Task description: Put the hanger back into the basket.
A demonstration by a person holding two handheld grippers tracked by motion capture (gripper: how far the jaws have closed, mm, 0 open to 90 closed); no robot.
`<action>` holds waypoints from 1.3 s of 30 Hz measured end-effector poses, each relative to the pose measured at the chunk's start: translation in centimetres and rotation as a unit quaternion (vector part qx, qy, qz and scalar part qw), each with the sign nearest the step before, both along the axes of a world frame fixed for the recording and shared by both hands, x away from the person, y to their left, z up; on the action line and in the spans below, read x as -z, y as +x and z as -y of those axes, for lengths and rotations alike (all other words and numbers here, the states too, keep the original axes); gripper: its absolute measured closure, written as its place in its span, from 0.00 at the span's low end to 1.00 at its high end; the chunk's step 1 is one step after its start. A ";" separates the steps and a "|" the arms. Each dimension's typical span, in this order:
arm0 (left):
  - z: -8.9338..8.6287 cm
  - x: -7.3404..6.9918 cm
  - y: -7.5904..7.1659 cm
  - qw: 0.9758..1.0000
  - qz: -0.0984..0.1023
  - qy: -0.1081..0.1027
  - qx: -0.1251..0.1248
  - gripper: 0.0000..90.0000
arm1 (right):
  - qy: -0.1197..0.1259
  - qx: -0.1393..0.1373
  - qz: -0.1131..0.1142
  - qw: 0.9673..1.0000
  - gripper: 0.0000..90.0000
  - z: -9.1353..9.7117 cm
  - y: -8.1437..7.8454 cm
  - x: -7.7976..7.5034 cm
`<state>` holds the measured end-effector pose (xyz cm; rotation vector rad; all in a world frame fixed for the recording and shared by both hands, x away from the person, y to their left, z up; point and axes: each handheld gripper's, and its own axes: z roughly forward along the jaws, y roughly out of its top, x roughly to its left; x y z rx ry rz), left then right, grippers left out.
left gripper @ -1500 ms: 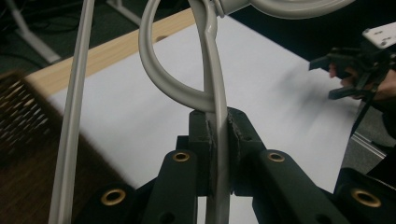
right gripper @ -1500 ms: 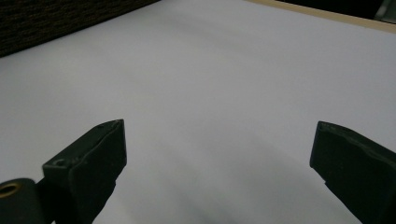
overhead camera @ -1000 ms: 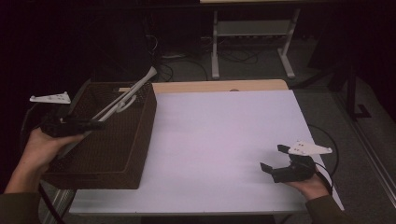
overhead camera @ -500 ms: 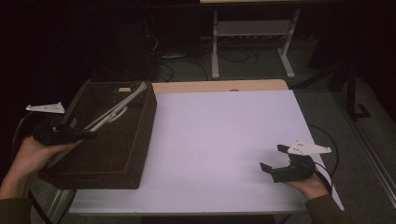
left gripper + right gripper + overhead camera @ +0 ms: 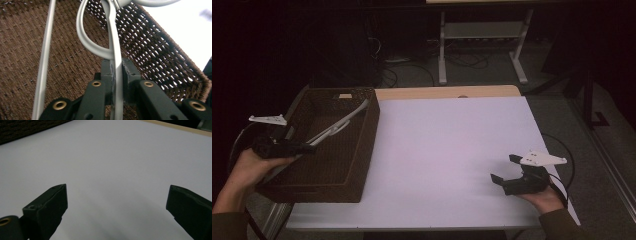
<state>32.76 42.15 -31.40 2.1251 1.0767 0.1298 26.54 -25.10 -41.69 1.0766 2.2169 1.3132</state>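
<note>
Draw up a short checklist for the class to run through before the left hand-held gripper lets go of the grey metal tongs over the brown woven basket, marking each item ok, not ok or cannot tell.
1. The grey metal tongs lie between the left hand-held gripper pads: ok.
2. Jaws have just been opening; whether the pads press the tongs: cannot tell.
3. Tongs are over the brown woven basket: ok.
4. Far end of the tongs is below the basket rim: not ok, it leans on the rim.
5. Right hand-held gripper is open and apart from the basket, over the white table: ok.
</note>
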 end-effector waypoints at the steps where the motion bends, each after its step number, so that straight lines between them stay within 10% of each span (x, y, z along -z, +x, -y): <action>1: -0.1 0.0 0.0 1.000 0.005 0.004 -0.006 0.69 | 0.000 0.000 0.001 1.000 0.03 0.0 0.0 0.0; 11: 0.5 -1.4 -0.4 0.997 0.060 -0.038 -0.022 0.44 | 0.001 -0.002 0.011 1.000 0.03 -0.1 0.1 -0.4; 23: 4.7 -3.1 -1.4 0.987 0.136 -0.078 -0.017 0.19 | 0.029 -0.001 0.037 0.999 0.03 -0.6 0.6 -2.9; 34: 8.7 -2.7 -2.2 0.969 0.200 -0.143 0.006 0.14 | 0.063 -0.010 0.070 0.995 0.04 -1.7 1.4 -5.8; 39: 10.5 -2.2 -2.6 0.965 0.209 -0.155 0.018 0.11 | 0.076 -0.016 0.079 0.994 0.04 -2.1 1.8 -6.8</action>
